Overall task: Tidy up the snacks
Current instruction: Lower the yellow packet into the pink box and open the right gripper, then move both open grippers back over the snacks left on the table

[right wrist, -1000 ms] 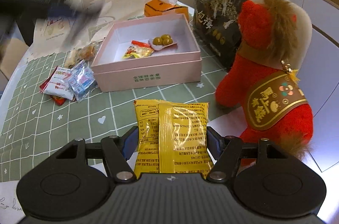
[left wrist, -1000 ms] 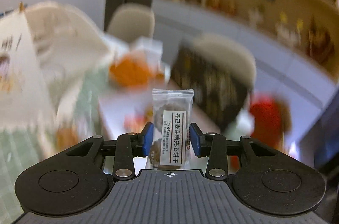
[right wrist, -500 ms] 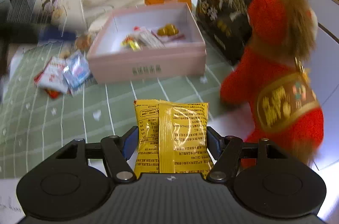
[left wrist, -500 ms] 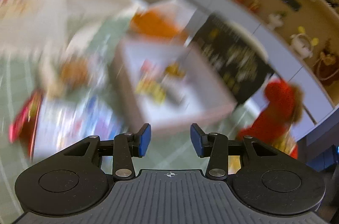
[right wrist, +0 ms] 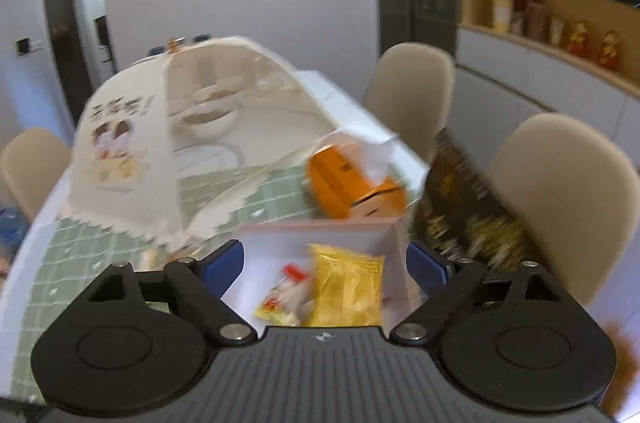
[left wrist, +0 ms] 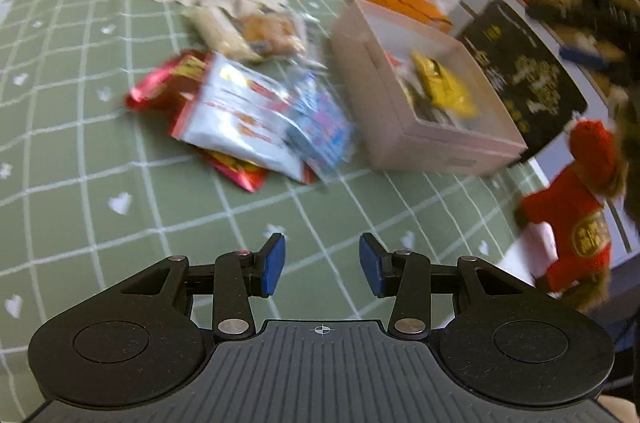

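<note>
My left gripper [left wrist: 320, 259] hangs open over the green checked tablecloth [left wrist: 120, 151], nothing between its blue pads. Ahead of it lies a pile of snack packets [left wrist: 248, 119], red, white and blue. To their right stands the pink box [left wrist: 384, 111] with a yellow packet [left wrist: 444, 87] inside. In the right wrist view my right gripper [right wrist: 324, 259] is above the pink box [right wrist: 316, 225], its jaws opening wide. The yellow packet [right wrist: 348, 291] lies loose in the box below them, touching neither pad, beside a small red-and-yellow packet [right wrist: 280, 299].
A mesh food cover [right wrist: 160, 143] stands at the table's far left. An orange carton [right wrist: 352, 187] and a black bag [right wrist: 460, 199] sit behind the box. A red plush toy [left wrist: 576, 223] stands to the box's right. Beige chairs [right wrist: 560, 183] line the far side.
The left gripper let go of its biscuit packet and swung down over the tablecloth. The right gripper moved over the pink box and opened, and the yellow packet dropped in.
</note>
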Available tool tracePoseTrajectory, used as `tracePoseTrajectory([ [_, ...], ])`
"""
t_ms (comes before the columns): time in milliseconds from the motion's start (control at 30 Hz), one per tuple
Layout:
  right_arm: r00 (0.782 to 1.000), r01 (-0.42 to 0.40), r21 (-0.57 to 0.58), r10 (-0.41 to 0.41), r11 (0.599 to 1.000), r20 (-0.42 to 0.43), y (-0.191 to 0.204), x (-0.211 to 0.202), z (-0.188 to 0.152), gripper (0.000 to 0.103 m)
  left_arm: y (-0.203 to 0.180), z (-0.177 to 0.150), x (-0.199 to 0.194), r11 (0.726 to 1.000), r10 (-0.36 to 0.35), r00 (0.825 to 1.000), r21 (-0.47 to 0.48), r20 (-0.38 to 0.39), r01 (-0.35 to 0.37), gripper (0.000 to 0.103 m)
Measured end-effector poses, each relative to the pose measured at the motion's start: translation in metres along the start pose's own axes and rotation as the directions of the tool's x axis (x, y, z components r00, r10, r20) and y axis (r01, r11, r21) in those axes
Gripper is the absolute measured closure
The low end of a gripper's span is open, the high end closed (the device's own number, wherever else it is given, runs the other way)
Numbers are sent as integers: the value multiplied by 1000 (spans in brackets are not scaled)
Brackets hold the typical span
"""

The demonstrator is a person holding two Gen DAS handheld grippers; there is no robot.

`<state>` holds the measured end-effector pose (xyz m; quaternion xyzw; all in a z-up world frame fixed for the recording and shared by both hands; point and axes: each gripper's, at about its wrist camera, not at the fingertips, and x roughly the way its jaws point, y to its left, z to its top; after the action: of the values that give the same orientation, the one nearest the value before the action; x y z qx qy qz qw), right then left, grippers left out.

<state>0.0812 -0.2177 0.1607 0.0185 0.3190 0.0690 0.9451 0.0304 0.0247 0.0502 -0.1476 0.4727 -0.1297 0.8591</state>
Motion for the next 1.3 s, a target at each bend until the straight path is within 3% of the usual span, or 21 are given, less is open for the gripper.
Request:
tracePoseTrajectory([
  [133,996,3,-79,-9,997,-84,28,5,-47,14,5,17,-1,999,32,998,22,49,-33,57],
  [300,981,-21,-71,6,997,-196,43,2,-95,14,1,54,8,993,73,988,80,139,-85,57],
  [433,969,-21,-89,-1,996,-245,50,-3,-114,14,2,78,13,993,84,982,67,167,-96,57],
  [533,970,-35,-89,12,995,-242,55,1,-97,14,9,80,11,997,75,985,18,155,-78,57],
  [633,968,-79,-45,66,996,-244,62,18,-55,14,18,69,9,998,58,992,-13,114,-57,57],
  [767,955,-121,11,119,993,-273,90,67,5,14,34,55,1,997,75,995,-33,67,-73,57],
  [867,951,-143,-41,126,989,-283,127,115,34,14,48,45,-2,996,76,996,-52,36,-74,57],
  [933,944,-132,-89,97,987,-316,151,151,40,15,57,39,-4,996,60,998,-68,23,-58,57],
  [1100,917,-50,-199,-35,979,-398,192,232,30,35,70,27,-5,996,9,1000,-87,-4,-10,57],
  [1200,910,-13,-234,-85,972,-405,197,251,19,35,79,25,-5,993,-10,1000,-117,-8,9,57],
  [1300,896,-24,-208,-72,978,-438,193,253,12,41,84,25,-6,991,-10,1000,-133,-8,9,57],
])
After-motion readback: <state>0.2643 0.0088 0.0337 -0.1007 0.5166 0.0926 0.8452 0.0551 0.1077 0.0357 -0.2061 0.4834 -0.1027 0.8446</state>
